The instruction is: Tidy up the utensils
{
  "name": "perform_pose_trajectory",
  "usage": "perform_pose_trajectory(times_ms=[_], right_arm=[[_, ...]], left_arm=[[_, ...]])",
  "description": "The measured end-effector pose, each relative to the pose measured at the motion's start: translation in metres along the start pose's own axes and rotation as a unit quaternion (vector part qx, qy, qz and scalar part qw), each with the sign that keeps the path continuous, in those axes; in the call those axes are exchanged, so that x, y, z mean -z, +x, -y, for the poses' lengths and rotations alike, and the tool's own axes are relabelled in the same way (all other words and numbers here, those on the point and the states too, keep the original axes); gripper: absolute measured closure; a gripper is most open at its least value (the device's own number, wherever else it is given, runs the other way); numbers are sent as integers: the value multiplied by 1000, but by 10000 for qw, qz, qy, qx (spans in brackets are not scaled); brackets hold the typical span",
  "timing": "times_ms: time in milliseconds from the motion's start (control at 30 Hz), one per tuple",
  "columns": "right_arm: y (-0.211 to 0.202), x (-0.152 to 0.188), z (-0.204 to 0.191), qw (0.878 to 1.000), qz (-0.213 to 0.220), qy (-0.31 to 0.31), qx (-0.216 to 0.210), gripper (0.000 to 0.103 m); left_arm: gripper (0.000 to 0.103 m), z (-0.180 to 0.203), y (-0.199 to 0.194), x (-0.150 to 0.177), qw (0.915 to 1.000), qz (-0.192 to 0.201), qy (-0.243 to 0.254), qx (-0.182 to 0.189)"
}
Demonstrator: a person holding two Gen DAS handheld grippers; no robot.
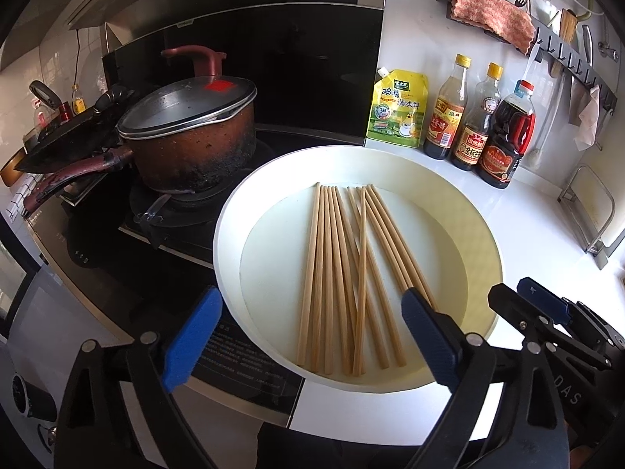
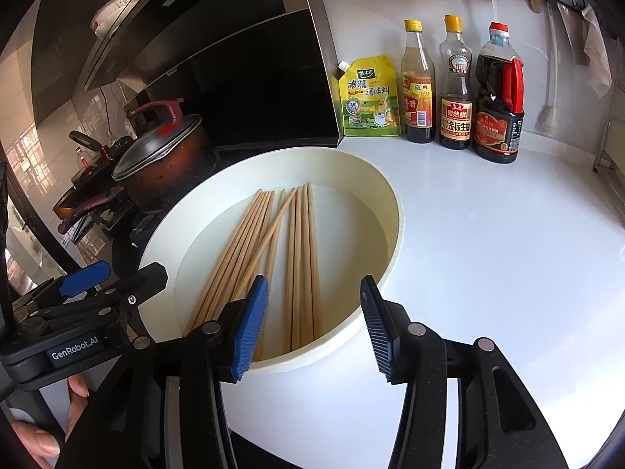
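Several wooden chopsticks (image 1: 343,273) lie loosely fanned in a round white basin (image 1: 234,211) on the white counter. My left gripper (image 1: 312,320) is open and empty, hovering above the basin's near rim, its jaws wide apart on either side of the chopsticks' near ends. In the right wrist view the chopsticks (image 2: 273,258) and basin (image 2: 390,195) show again. My right gripper (image 2: 312,308) is open and empty just above the basin's near edge. The left gripper (image 2: 109,285) shows at the left of that view, and the right gripper (image 1: 519,293) at the right of the left wrist view.
A lidded brown pot (image 1: 187,133) and a dark pan (image 1: 66,136) sit on the stove to the left. A yellow seasoning pouch (image 1: 398,109) and three sauce bottles (image 1: 476,121) stand by the back wall. A hook rail with a pink cloth (image 1: 492,15) hangs above. A wire rack (image 1: 597,215) stands at the right.
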State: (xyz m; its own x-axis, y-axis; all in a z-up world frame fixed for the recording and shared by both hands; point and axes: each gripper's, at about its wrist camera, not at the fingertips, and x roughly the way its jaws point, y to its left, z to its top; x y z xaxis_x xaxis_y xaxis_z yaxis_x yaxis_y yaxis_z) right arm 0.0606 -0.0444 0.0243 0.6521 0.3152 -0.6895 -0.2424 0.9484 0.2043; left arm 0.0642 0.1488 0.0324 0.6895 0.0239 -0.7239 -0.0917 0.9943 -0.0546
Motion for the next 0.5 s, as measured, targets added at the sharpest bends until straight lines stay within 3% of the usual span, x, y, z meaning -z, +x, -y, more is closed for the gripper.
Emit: perform_pose_trajectory(times_ms=[500], right_arm=[[0,0,-2,10000,-7,-38,-3,56]], left_arm=[[8,-1,2,-1,9998,-40,30,-177]])
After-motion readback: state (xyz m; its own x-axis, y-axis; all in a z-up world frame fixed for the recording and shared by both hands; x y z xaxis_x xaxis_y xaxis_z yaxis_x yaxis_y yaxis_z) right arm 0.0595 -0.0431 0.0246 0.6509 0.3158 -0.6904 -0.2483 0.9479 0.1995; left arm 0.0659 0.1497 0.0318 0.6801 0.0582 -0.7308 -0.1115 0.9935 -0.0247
